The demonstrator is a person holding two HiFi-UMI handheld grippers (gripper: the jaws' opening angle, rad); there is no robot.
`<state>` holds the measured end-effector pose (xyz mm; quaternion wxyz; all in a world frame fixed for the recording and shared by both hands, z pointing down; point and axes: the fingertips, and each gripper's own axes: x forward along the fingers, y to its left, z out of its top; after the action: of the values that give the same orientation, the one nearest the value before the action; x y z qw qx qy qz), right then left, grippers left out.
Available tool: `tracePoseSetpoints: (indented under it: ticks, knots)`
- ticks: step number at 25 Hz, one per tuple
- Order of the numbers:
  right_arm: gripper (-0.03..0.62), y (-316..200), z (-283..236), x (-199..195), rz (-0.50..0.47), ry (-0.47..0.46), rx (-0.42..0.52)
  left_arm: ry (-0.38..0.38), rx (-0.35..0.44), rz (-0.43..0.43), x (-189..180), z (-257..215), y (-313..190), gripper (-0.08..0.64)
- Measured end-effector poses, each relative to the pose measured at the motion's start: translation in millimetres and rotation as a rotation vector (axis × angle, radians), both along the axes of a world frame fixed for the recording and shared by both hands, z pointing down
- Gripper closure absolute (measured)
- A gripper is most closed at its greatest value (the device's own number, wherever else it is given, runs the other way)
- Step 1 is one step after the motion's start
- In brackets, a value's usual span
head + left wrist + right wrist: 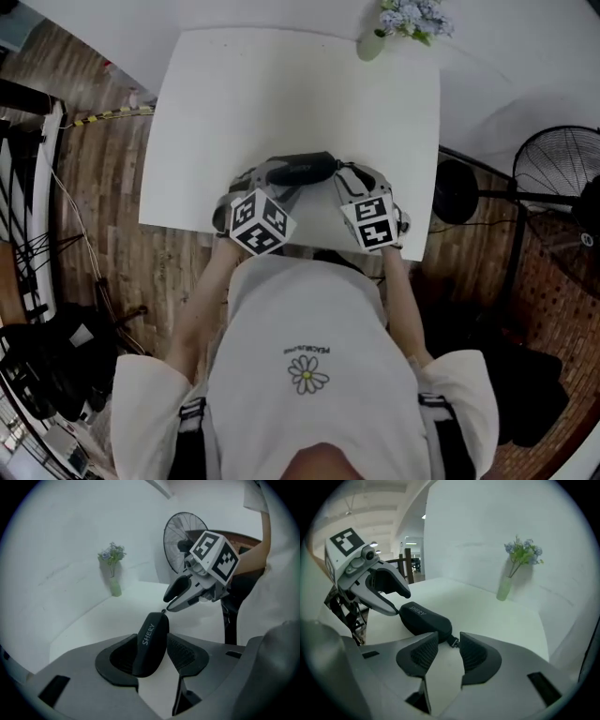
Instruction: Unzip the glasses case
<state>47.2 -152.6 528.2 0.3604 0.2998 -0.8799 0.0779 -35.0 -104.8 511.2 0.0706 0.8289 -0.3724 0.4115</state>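
Grey jaws of the right gripper (449,657) stand apart, released, around a small tab (453,641), probably the zipper pull, at one end of the black oblong glasses case (425,619) lying on the white surface (281,94). Meanwhile the left gripper (152,660) is released too, straddling the other end without pressing. Seemingly light, stiff-shelled and apt to slide, the case wants its body pinned while the pull is pinched.
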Motion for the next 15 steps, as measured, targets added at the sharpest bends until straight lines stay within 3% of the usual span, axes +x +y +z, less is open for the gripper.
tracePoseSetpoints:
  ticks: [3,5,8,15]
  knots:
    - [0.451,14.9,23.9,-2.5,0.042,-0.064,-0.104,-0.093,0.012,0.038,-2.0,15.5,4.4,0.348]
    - [0.451,20.4,35.3,-3.9,0.044,-0.055,-0.12,-0.14,0.033,0.065,-0.1,22.6,3.3,0.331]
    - [0.451,20.1,41.8,-9.9,0.037,-0.046,-0.114,-0.165,0.029,0.087,2.9,30.7,-0.2,0.308]
    - [0.452,15.6,45.0,-13.9,0.087,-0.112,-0.202,-0.22,0.051,0.104,2.1,35.1,-9.6,0.304]
